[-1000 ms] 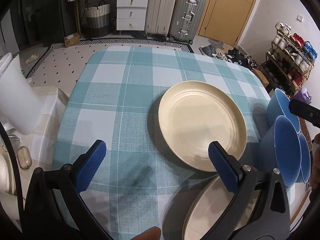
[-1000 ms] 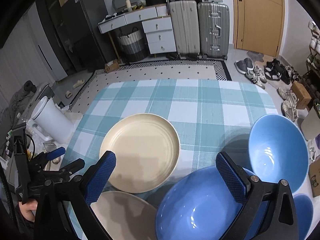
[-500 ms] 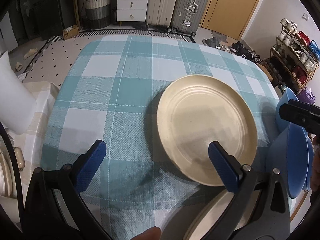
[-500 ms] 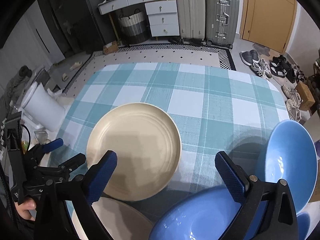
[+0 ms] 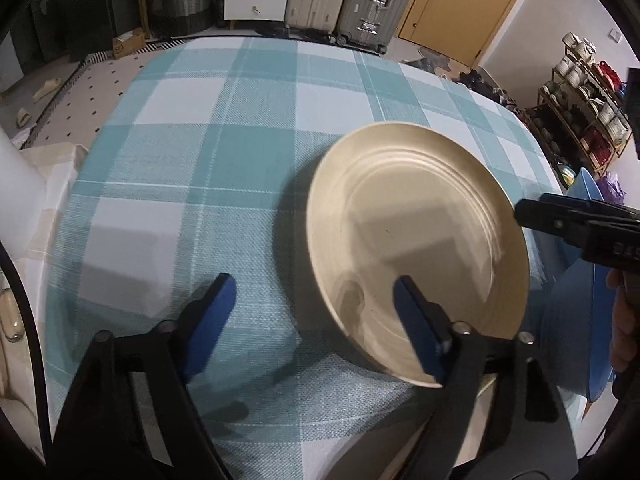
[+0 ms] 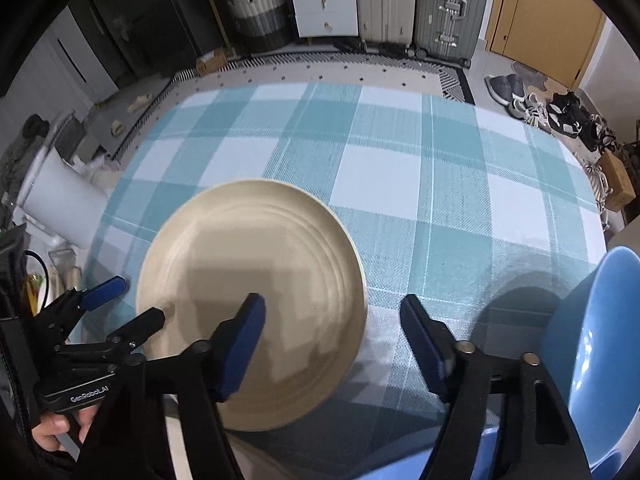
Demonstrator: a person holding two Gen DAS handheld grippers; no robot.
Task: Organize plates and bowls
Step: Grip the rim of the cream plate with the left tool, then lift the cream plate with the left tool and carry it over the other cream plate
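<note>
A cream plate (image 5: 416,248) with ringed ridges lies flat on the teal-and-white checked tablecloth (image 5: 224,160), toward the near edge of the table. The left gripper (image 5: 312,320) hangs low over the cloth at the plate's near-left side, its blue-padded fingers (image 5: 208,312) spread apart with nothing between them; one pad sits above the bare cloth, the other above the plate's near rim. Whether that pad touches the rim cannot be told.

The right gripper (image 6: 332,344) comes in from the plate's other side, fingers (image 6: 244,344) likewise parted and empty; one overlaps the plate's near edge, the other is over the cloth to the plate's right. A blue bowl (image 6: 600,352) stands just right of that gripper, well clear of the plate, and another blue rim (image 6: 400,474) shows at the very bottom edge, partly hidden by the gripper. From the left wrist view, the pale edge of a second plate (image 5: 488,384) peeps out below the first plate, mostly hidden behind the finger.

Beyond the far end of the table stand two suitcases (image 6: 420,4) and a white drawer chest (image 6: 324,0). A white bin (image 6: 60,204) stands off the plate's left, beside the table.
</note>
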